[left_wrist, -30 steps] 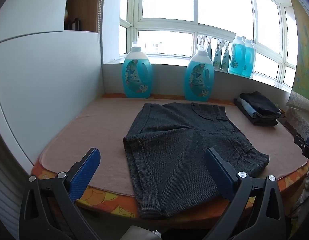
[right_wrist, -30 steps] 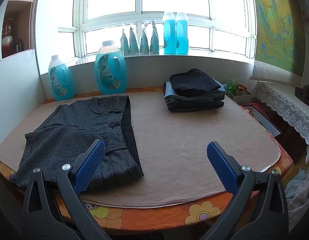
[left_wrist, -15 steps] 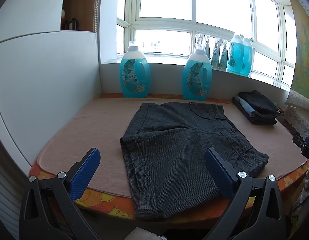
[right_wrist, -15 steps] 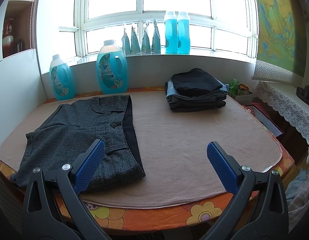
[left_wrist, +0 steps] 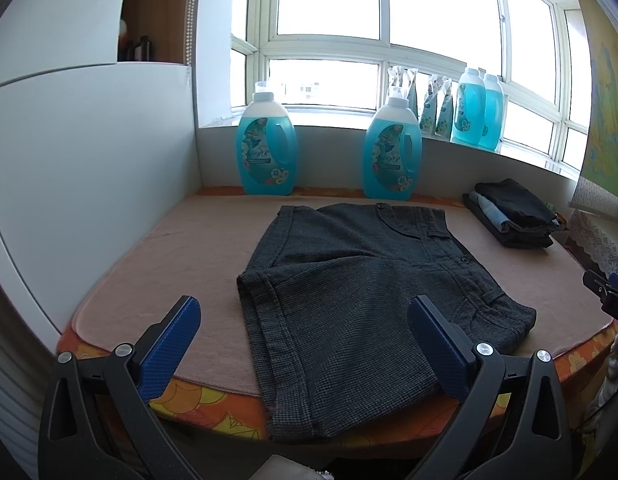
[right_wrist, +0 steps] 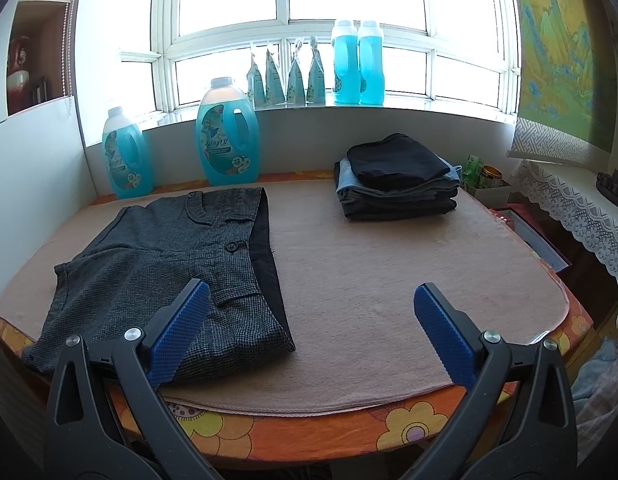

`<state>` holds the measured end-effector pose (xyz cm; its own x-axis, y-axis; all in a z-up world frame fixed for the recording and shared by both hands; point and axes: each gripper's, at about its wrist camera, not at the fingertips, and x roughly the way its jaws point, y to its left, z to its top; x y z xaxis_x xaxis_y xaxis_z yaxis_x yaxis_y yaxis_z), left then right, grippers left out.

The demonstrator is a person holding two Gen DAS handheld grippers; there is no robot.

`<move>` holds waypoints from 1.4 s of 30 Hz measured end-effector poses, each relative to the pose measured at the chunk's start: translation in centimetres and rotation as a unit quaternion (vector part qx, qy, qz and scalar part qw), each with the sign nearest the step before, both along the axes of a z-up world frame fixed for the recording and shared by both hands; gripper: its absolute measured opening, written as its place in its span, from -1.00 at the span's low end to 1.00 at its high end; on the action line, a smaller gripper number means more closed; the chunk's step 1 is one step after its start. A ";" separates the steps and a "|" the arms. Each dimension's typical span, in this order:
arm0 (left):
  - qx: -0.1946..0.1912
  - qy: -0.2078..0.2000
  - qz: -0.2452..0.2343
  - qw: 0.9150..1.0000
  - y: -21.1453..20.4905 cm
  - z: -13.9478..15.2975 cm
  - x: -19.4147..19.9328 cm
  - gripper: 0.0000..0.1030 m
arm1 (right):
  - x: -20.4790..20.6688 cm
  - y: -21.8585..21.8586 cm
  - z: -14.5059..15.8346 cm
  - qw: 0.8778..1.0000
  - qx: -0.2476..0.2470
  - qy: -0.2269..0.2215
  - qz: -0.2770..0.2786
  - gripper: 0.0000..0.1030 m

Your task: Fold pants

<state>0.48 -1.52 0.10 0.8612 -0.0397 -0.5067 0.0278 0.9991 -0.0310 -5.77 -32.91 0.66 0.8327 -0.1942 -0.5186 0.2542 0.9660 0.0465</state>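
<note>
The left gripper (left_wrist: 305,330) hung short of the table (left_wrist: 121,272) with its jaws spread wide and holding nothing, the near leg hem of the pants (left_wrist: 361,292) lying between them in view. The dark grey pants lay flat on the left half of the pink mat, that hem drooping over the front edge; a careless pinch there would likely have caught only the top layer, or dragged the whole garment off the edge. Further right, the right gripper (right_wrist: 311,332) also stood open and empty beside the waistband corner, so an uneven lift between the two could have skewed the fold. The stack of folded clothes (right_wrist: 397,178) sat well apart at the back right. Against the pictures a second before, both views had edged slightly back and the pants had not shifted
</note>
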 end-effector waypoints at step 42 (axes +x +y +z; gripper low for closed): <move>0.003 0.006 -0.018 1.000 -0.4 -0.4 0.2 0.99 | -0.1 0.5 -0.4 1.000 -0.003 -0.001 0.009 1.00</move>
